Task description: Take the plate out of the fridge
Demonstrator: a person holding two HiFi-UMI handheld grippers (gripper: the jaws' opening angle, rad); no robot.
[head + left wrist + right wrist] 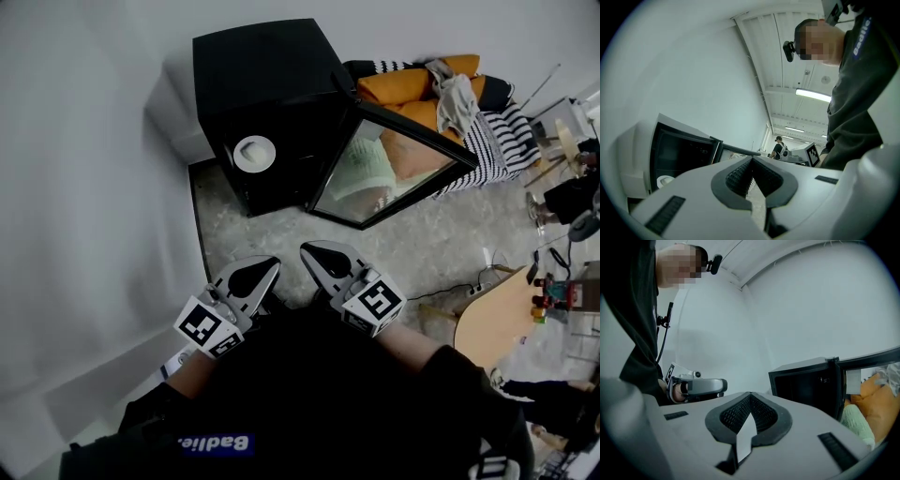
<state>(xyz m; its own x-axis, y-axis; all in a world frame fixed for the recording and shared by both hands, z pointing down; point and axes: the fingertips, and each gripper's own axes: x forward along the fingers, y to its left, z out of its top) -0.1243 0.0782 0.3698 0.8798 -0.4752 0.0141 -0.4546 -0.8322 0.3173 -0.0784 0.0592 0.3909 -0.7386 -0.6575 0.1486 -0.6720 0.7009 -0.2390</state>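
Note:
A black mini fridge [267, 94] stands on the floor against the wall, its glass door [389, 173] swung open to the right. A white plate [254, 153] lies inside on a shelf; it also shows as a pale plate [664, 180] low in the fridge opening in the left gripper view. My left gripper [267, 265] and right gripper [309, 251] hover side by side in front of the fridge, well short of it. Both are shut with nothing between the jaws. In the right gripper view the fridge [811, 380] is at right, the plate hidden.
A couch with orange cushions and a striped blanket [441, 94] sits behind the open door. A round wooden table [497, 314] with small items is at right. A white wall [84, 187] runs along the left. A person [778, 146] stands far off.

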